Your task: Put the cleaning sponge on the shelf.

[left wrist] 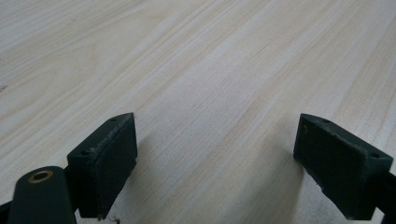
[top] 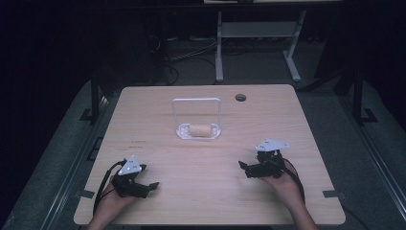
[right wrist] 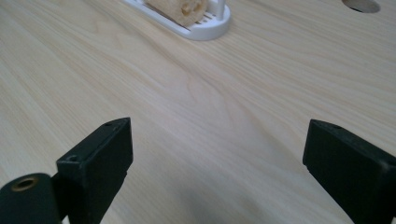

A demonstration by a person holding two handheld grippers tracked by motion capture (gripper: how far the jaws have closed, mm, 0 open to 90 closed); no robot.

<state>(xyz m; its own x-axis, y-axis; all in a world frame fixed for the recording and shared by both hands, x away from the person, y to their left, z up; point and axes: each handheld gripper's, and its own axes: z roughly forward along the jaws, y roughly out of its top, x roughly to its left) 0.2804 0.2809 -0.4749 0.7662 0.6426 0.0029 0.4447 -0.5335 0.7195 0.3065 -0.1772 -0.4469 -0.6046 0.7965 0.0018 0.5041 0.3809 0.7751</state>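
Two handheld grippers rest low over a pale wooden table (top: 210,191) with rounded corners and fine straight grain. At lower left of the high view, the left gripper (top: 143,184) sits in the person's left hand (top: 112,199), a grey three-cornered plate on top and a black cable looping off behind it. In the left gripper view, its jaws stand wide apart at the bottom corners of the frame, with nothing between them but bare wood; their pads (left wrist: 114,163) are matte black blocks with slightly frayed edges.

At lower right of the high view, the right gripper (top: 245,167) is held by the right hand (top: 282,184), also plate-topped and cabled. In the right gripper view its jaws are likewise spread wide and hold nothing, with open tabletop between the flat black pads (right wrist: 100,161).

Well apart from both tools, at centre of the high view, a white slotted plastic tray (top: 182,132) with a tall upright loop handle carries a tan, cylinder-shaped loofah piece (top: 200,130) with a porous end, lying on its side. The tray appears at the top edge of the right gripper view. A round hole (top: 240,97) pierces the table near its far edge.
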